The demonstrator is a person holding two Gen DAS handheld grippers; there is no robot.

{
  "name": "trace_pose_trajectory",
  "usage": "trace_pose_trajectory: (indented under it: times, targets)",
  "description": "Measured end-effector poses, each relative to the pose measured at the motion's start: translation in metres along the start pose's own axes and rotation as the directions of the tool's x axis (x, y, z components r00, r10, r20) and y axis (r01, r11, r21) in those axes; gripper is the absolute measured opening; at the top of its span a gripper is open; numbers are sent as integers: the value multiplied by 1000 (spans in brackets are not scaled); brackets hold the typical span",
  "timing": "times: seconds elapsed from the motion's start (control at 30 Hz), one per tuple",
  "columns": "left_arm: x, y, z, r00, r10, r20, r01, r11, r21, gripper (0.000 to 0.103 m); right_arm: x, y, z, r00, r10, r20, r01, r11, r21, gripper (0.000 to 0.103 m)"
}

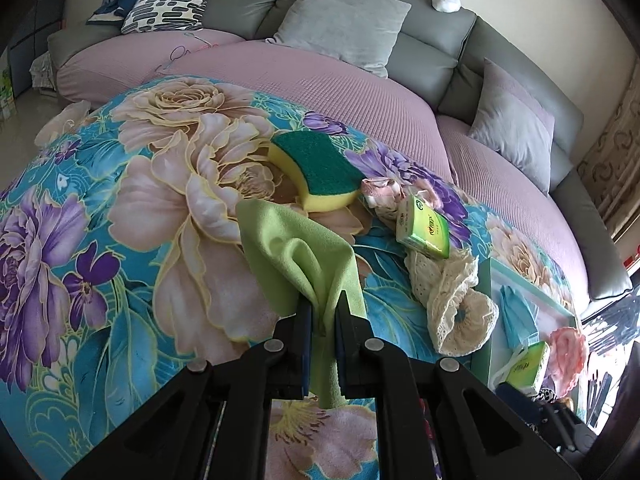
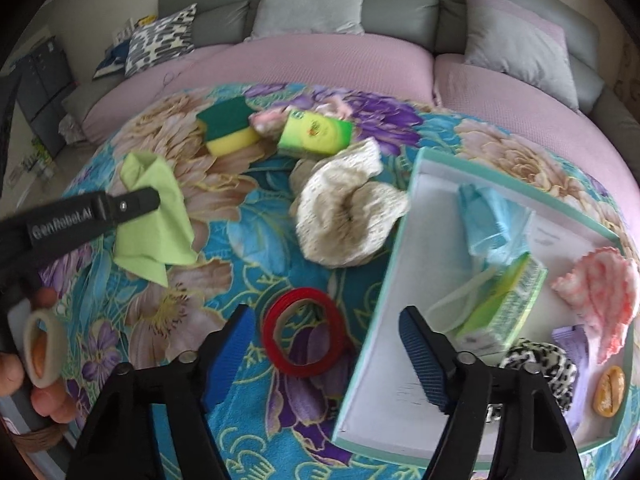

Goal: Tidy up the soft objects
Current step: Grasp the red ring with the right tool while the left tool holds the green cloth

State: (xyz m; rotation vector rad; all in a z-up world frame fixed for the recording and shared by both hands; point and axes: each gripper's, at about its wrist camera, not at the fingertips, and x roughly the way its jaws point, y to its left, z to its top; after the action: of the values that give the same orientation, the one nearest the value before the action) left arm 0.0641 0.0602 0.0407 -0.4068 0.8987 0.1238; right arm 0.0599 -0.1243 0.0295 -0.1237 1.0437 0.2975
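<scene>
We work over a table draped in a floral blanket (image 2: 248, 216), a sofa (image 1: 420, 92) behind it, with the shallow teal-rimmed box (image 2: 394, 236) lying to the right of the loose things. Inside the box we see a blue mask (image 2: 486, 216), a tissue pack (image 2: 508, 300), a pink cloth (image 2: 600, 292) and a leopard scrunchie (image 2: 548, 364).

Still out on the blanket, largest first: the cream lace hat (image 2: 344, 208) just beside the box wall; the green cloth (image 1: 296, 252), pinched in the pressed-together jaws of our left gripper (image 1: 322, 316) and hanging clear of the blanket; the yellow-and-green sponge (image 1: 316, 168); a second tissue pack (image 1: 424, 228) resting on the lace; and the red ring of tape (image 2: 306, 332).

Our right gripper (image 2: 328, 344) stands spread with nothing between the pads, the red ring lying just beyond the gap and the box's near wall running under the right finger.

The risks, as we judge them: the cloth is held by a narrow fold and could slip out on the way across; its trailing edge could drag the sponge or snag the lace; and the right finger sits so close to the box rim that closing could catch the wall and tip or shove the box instead of taking the ring.
</scene>
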Motion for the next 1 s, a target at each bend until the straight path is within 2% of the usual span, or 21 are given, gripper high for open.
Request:
trace_pose_trajectory:
  times: [0.33, 0.5, 0.63, 1.0]
  targets:
    - [0, 5, 0, 1000, -12, -3, 12, 1000, -22, 10, 12, 6, 0, 999, -18, -32, 17, 1000, -24, 70]
    - [2, 6, -1, 1000, -14, -11, 13, 1000, -28, 10, 4, 10, 2, 999, -45, -4, 44, 998, -44, 70]
    - [2, 5, -1, 1000, -14, -11, 14, 1000, -25, 10, -1, 15, 3, 1000, -28, 15, 28, 998, -59, 70]
    - [1, 1, -1, 1000, -14, -11, 14, 1000, -11, 10, 19, 25, 7, 999, -36, -23, 34, 996, -87, 69]
